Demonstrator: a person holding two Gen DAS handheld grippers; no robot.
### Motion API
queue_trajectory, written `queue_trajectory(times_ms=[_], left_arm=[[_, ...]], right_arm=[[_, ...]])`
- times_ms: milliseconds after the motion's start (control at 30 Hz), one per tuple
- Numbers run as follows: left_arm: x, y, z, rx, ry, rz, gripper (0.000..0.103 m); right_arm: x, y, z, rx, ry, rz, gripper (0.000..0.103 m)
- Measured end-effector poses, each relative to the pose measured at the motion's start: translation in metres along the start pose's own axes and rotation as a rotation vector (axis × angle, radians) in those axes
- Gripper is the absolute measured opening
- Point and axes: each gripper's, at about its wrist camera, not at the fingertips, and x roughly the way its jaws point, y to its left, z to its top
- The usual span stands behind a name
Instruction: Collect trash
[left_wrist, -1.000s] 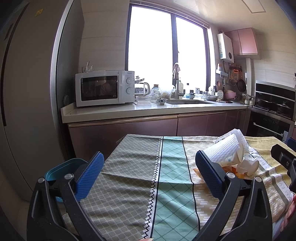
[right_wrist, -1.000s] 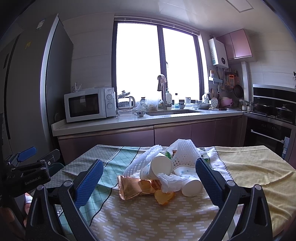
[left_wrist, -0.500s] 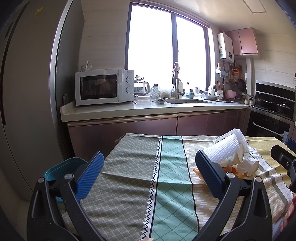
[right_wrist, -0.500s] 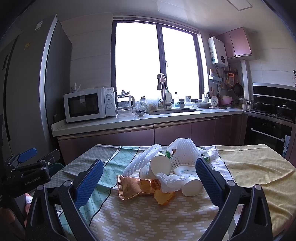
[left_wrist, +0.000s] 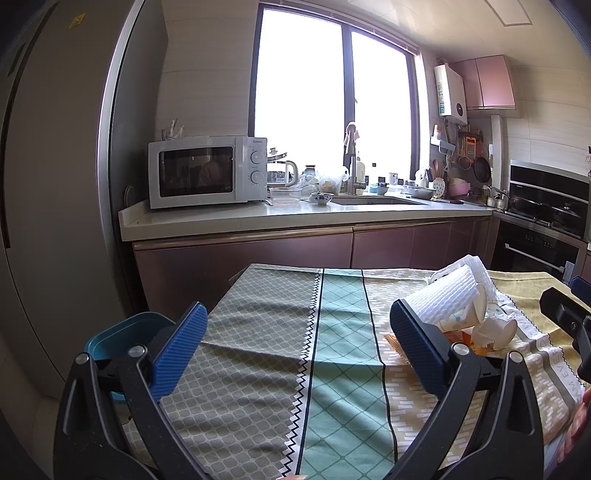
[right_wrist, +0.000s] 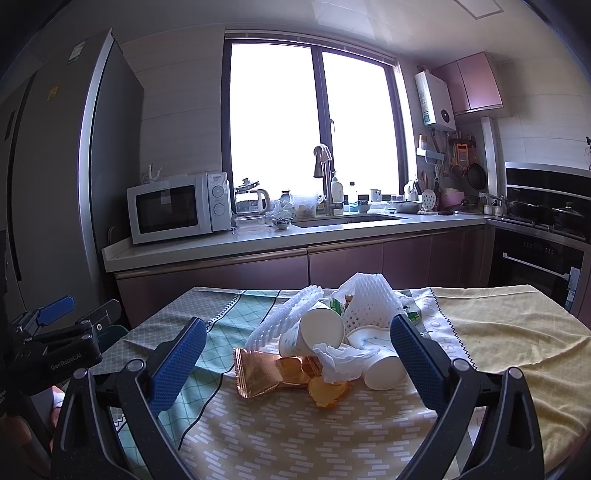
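Note:
A pile of trash lies on the cloth-covered table: white paper cups, white foam netting, a crumpled tissue and a gold foil wrapper. My right gripper is open and empty, held just in front of the pile, jaws wide apart. My left gripper is open and empty over the green-patterned left part of the table; the pile lies to its right. A blue bin stands beside the table's left edge.
The patterned tablecloth covers the table. A kitchen counter with a microwave and sink runs behind it. A grey fridge stands at left, an oven at right.
Both grippers have barely moved; the views shifted very slightly. Nothing was taken hold of or let go.

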Motion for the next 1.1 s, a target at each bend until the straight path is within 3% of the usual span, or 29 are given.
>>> queue_trajectory(times_ms=[1100], left_arm=[[0.0000, -0.0088, -0.0044, 0.000, 0.016, -0.026, 0.097]], right_arm=[[0.0059, -0.0039, -0.0033, 0.016, 0.016, 0.013, 0.096]])
